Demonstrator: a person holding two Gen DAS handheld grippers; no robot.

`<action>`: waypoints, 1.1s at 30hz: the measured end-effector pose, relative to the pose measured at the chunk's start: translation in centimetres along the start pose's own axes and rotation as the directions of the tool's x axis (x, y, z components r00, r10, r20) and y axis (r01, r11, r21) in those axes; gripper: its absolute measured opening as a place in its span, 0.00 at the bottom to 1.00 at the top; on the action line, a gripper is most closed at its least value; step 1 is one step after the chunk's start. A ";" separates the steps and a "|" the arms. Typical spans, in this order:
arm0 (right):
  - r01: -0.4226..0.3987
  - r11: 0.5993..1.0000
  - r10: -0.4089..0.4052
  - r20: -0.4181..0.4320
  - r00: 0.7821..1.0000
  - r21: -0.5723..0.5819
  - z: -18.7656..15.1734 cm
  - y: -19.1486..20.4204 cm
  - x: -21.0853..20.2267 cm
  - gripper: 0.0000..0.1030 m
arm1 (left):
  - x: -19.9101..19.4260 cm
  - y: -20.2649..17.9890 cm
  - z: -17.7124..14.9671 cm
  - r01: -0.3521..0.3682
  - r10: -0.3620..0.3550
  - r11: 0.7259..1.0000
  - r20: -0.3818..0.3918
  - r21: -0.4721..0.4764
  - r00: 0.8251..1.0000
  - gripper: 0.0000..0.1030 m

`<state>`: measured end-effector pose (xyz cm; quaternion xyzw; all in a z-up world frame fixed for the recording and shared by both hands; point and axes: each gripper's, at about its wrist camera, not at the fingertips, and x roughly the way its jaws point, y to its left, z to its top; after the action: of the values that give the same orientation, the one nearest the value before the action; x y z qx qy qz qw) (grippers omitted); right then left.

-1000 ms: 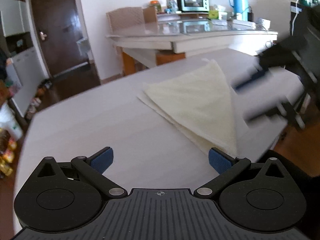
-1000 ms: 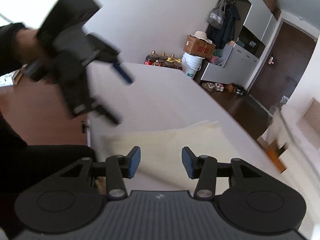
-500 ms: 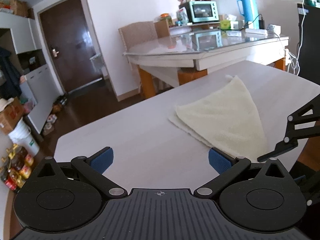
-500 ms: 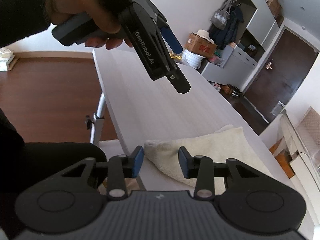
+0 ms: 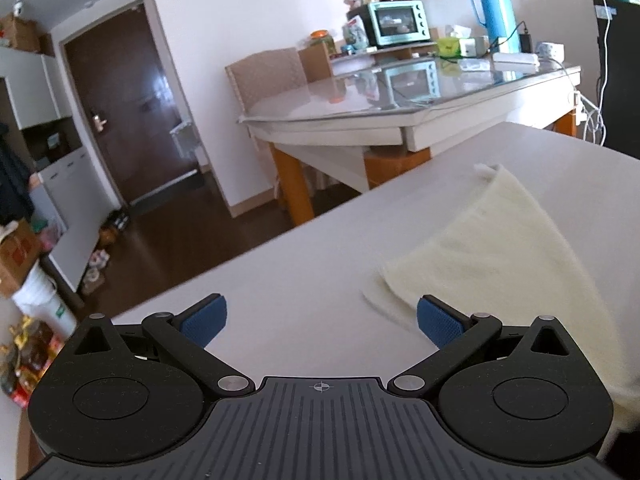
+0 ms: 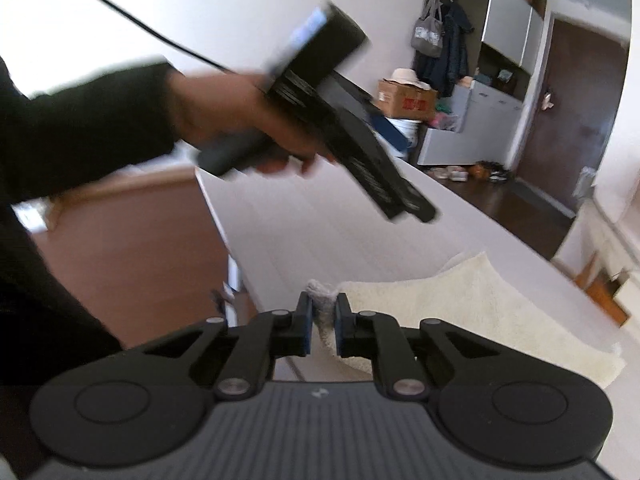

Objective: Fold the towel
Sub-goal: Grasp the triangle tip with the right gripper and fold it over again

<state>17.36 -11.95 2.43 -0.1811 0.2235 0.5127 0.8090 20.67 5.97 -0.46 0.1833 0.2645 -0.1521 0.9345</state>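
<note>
white table (image 6: 320, 232) — right tool (image 6: 322, 322) closing on towel (image 6: 460, 300) corner

Both tongs are matte black: a ribbed central plate, two round housings with triangular cut-outs, silver pivot screws and blue textured pads (image 5: 438, 326). A thin black cable (image 6: 132, 24) trails behind the left hand (image 6: 240, 120), which wears a black sleeve (image 6: 88, 120).

Right gripper (image 6: 322, 320) closing; left gripper (image 5: 320, 322) fingers spread wide, aloft.
</note>
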 end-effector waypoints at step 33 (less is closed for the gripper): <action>-0.123 0.892 0.049 0.178 0.983 0.435 -6.2 -13.9 -8.4 0.11 | 8.3 0.8 1.1 0.471 -0.392 0.840 -0.300 0.268 0.870 1.00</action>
<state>25.73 -27.16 2.71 0.0604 0.2758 0.4965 0.8209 28.19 4.71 -3.94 0.2900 0.3773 -0.3799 0.7932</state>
